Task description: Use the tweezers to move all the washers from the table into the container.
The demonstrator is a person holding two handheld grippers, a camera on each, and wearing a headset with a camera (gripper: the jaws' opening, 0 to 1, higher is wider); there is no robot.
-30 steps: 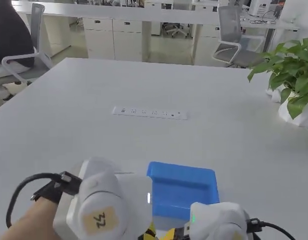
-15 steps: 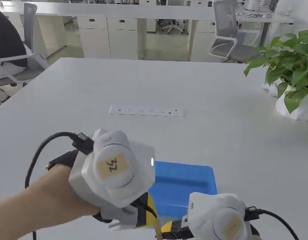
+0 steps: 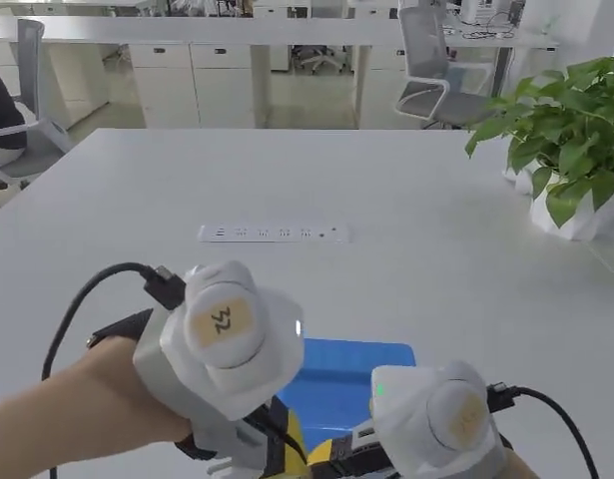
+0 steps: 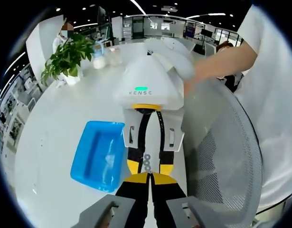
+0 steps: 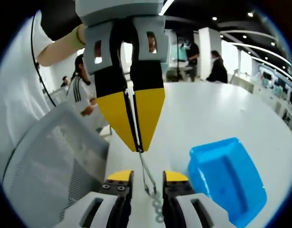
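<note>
Pickup stage: left gripper [image 5: 137, 147] clamps the tweezers [image 5: 145, 173], their tips reaching the washers [image 5: 157, 209] between the slightly parted jaws of the right gripper [image 5: 148, 179], beside the blue container [image 5: 226, 178], so next likely calls for pinching one washer, then lifting.

One container [image 3: 351, 361]; one tweezers [image 5: 145, 173] — one potted plant [image 3: 554, 140].

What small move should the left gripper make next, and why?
Probably ease the left gripper forward until the tweezers meet the washers. Their tips seem to end just short of the row, and the blue container lies close beside it.
</note>
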